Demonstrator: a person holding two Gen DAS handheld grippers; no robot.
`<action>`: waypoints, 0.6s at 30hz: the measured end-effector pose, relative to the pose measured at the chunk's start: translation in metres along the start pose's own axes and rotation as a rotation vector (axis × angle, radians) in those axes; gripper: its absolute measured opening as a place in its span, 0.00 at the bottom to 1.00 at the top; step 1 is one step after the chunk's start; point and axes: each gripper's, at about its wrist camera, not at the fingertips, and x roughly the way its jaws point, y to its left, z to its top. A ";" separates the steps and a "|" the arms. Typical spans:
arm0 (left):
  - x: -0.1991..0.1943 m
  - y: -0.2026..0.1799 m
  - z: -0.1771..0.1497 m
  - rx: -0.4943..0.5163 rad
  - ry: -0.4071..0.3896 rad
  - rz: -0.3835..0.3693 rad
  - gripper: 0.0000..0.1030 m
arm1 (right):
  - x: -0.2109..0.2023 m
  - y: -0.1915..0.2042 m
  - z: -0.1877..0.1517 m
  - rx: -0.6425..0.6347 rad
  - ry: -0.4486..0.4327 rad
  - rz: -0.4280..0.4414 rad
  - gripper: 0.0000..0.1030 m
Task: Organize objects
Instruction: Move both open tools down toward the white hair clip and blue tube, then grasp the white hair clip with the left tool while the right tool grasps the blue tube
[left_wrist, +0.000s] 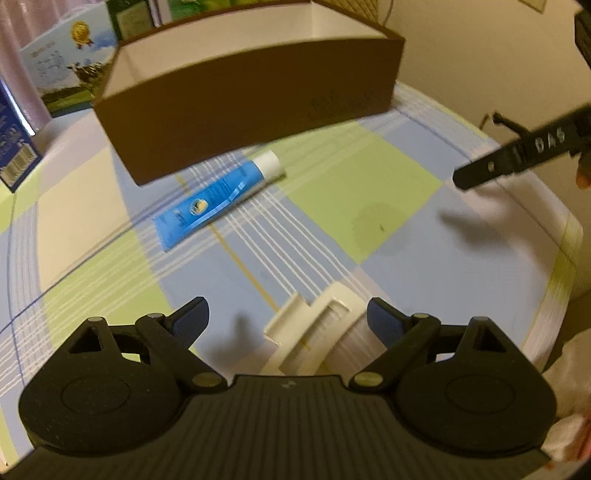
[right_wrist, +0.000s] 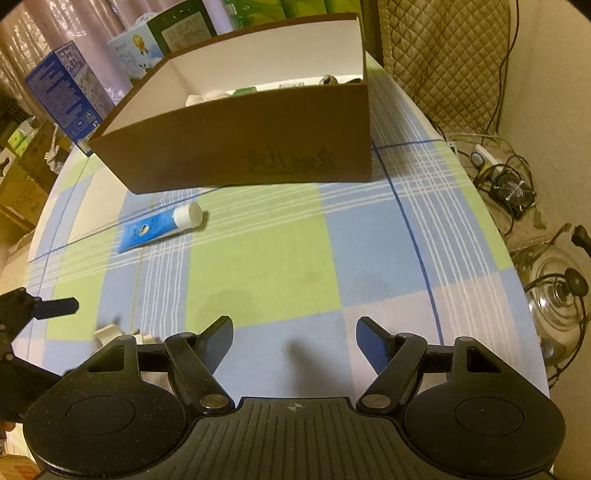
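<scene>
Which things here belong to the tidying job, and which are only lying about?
For the job:
- brown cardboard box with white inside
- blue tube with white cap
- cream plastic piece
- left tongs, open
- right tongs, open

Lying about:
- blue printed carton
- small black fan on floor

checked tablecloth (right_wrist: 258, 258), quilted panel (right_wrist: 443, 55), fan (right_wrist: 557, 295)

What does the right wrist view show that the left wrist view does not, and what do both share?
Only the right wrist view shows items inside the brown box, and a fan and cables on the floor. Only the left wrist view shows the cream plastic piece clearly, between the open left gripper fingers. Both show the blue tube, checked tablecloth and open right gripper.
</scene>
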 end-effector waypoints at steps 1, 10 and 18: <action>0.003 -0.001 -0.001 0.008 0.010 0.000 0.88 | 0.000 -0.001 0.000 0.003 0.002 -0.004 0.69; 0.023 -0.007 -0.006 0.045 0.045 -0.014 0.82 | 0.003 -0.009 -0.003 0.031 0.019 -0.024 0.69; 0.030 -0.005 -0.005 0.033 0.065 -0.037 0.47 | 0.006 -0.010 -0.001 0.032 0.024 -0.022 0.69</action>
